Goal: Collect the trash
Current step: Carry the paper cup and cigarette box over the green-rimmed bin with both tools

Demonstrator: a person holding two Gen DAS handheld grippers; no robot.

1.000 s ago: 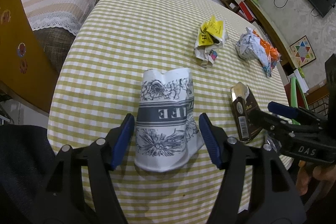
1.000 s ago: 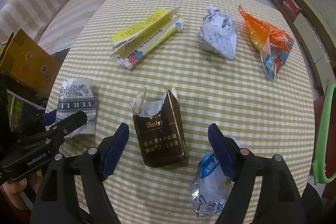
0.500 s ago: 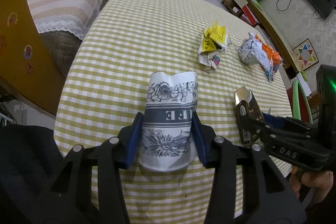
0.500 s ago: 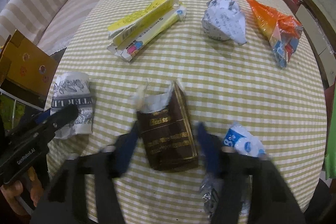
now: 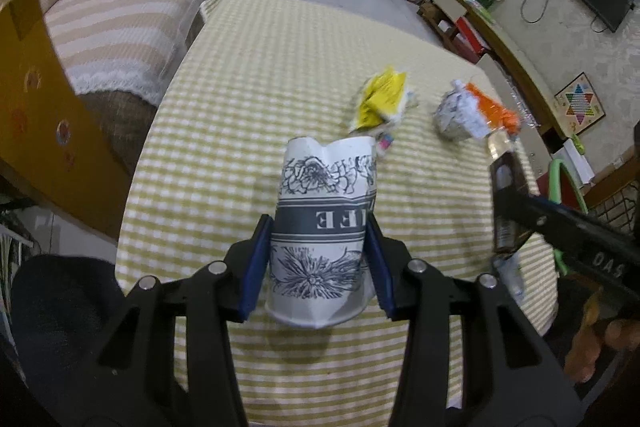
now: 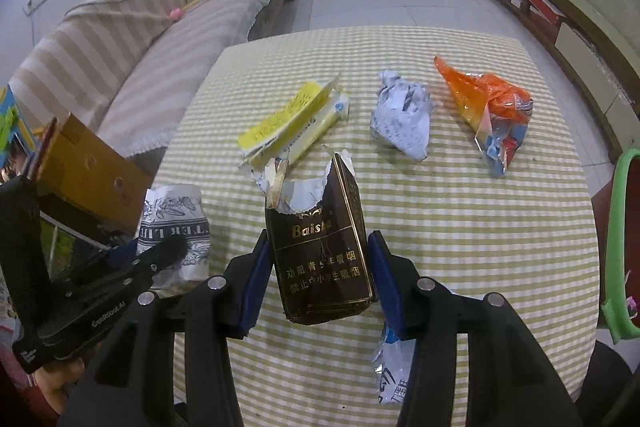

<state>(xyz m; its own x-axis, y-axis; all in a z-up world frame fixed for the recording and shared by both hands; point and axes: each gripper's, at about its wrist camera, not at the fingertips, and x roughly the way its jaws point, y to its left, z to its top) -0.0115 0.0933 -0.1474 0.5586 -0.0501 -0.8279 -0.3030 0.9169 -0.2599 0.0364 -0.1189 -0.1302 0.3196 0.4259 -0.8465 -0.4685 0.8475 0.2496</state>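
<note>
Now both grippers angle steeply down over the checked tablecloth (image 5: 248, 75), each clamped on a piece of trash. Left gripper (image 5: 318, 265): blue pads pressed on both sides of the crushed paper cup (image 5: 324, 227), jaws narrowed to the cup's width, cup raised off the cloth, rim pointing away from the tool. Right gripper (image 6: 318, 277): pads squeezing the torn brown cigarette pack (image 6: 320, 251), torn top pointing away, pack lifted too. Ahead of the right tool lie a yellow flattened carton (image 6: 292, 125), a crumpled white paper ball (image 6: 402, 121) and an orange snack wrapper (image 6: 490, 113), all well apart from the jaws. Just under its right finger sits a silver-blue foil bag (image 6: 392, 367). Left of the table: striped sofa (image 6: 120, 47) and a cardboard box (image 6: 88, 171).
</note>
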